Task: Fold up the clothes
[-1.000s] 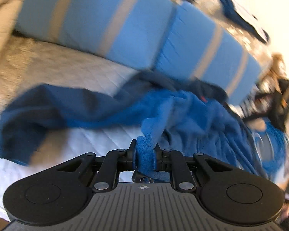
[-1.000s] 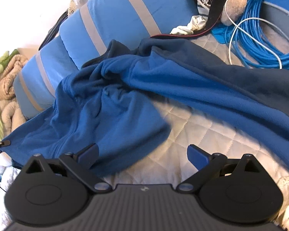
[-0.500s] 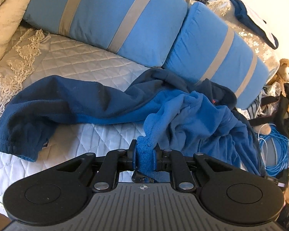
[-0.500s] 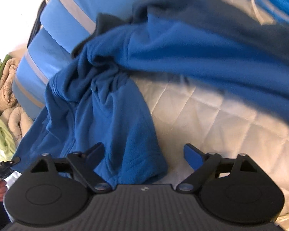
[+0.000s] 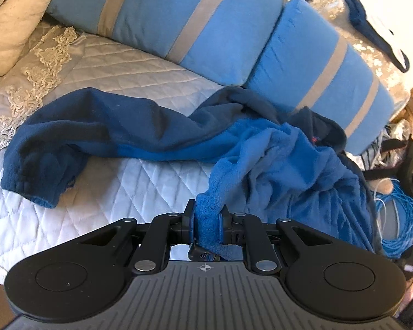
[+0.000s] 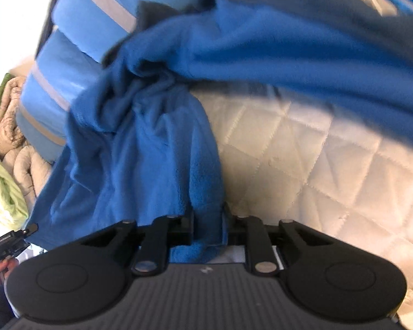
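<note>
Both grippers pinch blue fleece [image 5: 275, 165]; containers unclear.

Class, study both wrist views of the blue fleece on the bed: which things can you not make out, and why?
- Left wrist view: fleece garment is bunched, so its type and front are unclear.
- Right wrist view: motion blur softens the fleece.
- Right gripper, jaws closing on fleece: pads hidden by cloth.
- Blue cable: cut off by the edge.

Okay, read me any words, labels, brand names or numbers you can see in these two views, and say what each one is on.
No text can be read in either view.
Red tag on the blue fleece: too small to read.
Small black device at the left edge of the right view: pale lettering, too blurred to read.
</note>
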`<state>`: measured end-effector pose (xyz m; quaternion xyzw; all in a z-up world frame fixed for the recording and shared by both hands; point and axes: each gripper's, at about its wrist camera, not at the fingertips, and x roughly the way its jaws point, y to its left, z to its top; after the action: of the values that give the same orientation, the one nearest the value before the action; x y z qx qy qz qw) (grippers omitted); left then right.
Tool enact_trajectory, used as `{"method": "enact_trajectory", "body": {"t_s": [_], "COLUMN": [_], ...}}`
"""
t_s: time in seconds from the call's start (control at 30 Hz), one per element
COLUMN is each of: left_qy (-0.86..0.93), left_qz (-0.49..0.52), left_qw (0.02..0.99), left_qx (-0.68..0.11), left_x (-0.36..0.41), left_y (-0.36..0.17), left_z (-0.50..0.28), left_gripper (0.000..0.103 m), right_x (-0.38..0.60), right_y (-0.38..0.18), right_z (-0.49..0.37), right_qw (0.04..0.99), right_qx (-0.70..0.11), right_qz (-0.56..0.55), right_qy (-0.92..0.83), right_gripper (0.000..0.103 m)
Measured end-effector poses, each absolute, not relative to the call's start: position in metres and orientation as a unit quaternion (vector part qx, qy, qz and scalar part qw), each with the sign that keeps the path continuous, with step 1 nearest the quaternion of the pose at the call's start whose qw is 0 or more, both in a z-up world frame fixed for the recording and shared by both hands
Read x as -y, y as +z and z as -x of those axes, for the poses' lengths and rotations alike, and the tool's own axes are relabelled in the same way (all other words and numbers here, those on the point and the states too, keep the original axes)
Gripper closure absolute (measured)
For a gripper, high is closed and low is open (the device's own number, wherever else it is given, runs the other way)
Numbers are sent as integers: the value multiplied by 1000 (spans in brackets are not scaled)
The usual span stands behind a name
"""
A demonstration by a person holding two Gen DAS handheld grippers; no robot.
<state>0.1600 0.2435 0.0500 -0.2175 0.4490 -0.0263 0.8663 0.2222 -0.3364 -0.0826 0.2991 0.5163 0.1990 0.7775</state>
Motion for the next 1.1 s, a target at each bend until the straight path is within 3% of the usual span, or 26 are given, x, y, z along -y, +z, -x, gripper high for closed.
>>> {"method": "enact_trajectory", "body": {"t_s": [0.47,1.1], "left_qy": [-77,-37], "left_qz": [244,237], "left_qw": [860,821], "left_qx": [-442,-518], "left_x": [-203,-210], "left_y": [65,-15], "left_z": [-124,-85], "left_gripper": [89,89], "right_x": [403,422], "right_y": [-19,-49], "right_z": [-183,-120], "right_qw": [808,803], "right_qx": [-452,-493], "right_qz": [-337,-304], "right_qy": [172,142], "right_gripper": [85,85]}}
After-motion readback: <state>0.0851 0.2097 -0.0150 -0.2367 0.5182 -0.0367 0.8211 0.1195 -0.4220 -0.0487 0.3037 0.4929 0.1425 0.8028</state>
